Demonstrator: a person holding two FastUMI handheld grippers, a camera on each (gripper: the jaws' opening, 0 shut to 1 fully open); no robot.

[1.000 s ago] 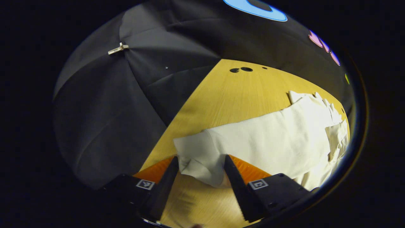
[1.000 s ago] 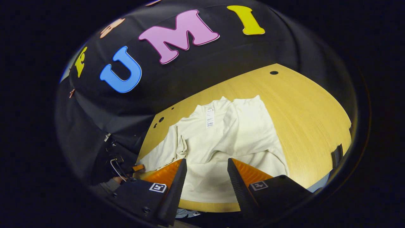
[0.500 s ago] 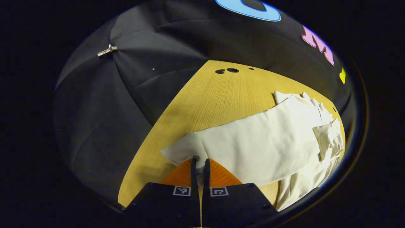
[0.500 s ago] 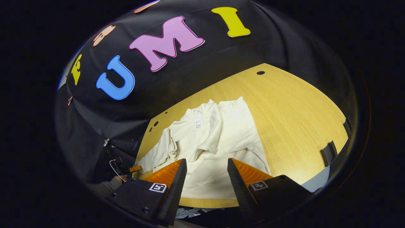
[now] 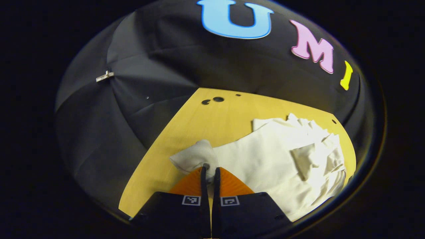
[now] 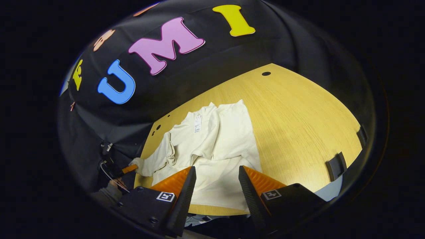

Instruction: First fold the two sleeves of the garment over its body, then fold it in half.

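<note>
Desk [image 6: 298, 109] of pale wood carries a cream garment [image 6: 215, 139], spread with its collar toward the booth wall and one sleeve already laid across its body. Its other sleeve [image 5: 196, 157] stretches out toward the desk's edge, the cuff bunched and lifted. Left gripper [image 5: 208, 172] has its fingers closed tight on that cuff; the right gripper view shows it at the desk's left edge. Right gripper [image 6: 216, 176] hovers above the garment's hem, fingers spread wide, holding nothing.
</note>
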